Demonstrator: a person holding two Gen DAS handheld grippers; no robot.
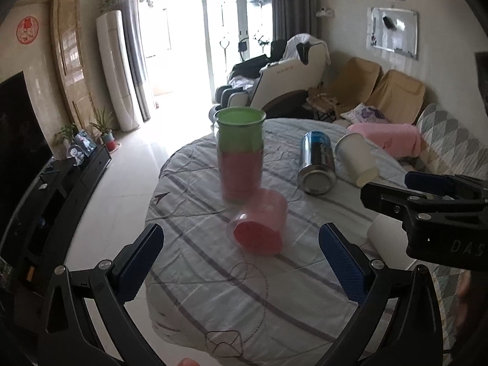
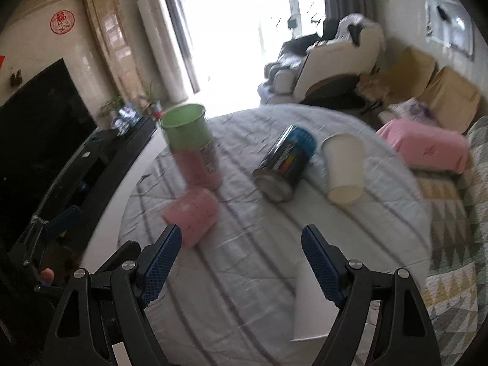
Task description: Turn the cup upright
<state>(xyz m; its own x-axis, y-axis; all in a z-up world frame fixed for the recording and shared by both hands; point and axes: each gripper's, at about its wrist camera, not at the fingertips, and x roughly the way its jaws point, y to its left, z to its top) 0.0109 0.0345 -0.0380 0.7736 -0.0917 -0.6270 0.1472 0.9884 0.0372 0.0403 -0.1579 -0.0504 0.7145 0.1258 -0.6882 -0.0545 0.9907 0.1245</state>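
The translucent pink plastic cup (image 1: 259, 224) lies on its side on the round cloth-covered surface (image 1: 213, 289), just in front of the upright tall green-and-pink stack of tumblers (image 1: 239, 155), its open mouth facing the left hand-held gripper (image 1: 241, 267), whose blue-padded fingers are spread wide and empty. The right hand-held gripper (image 2: 241, 265) is likewise spread and empty, near the cup. The step is best done, I judge, by closing lightly across the thin wall near the rim and rotating clear of the stack, the toppled blue-and-silver metal can (image 1: 317, 164) and the tipped white paper cup (image 1: 357, 158).
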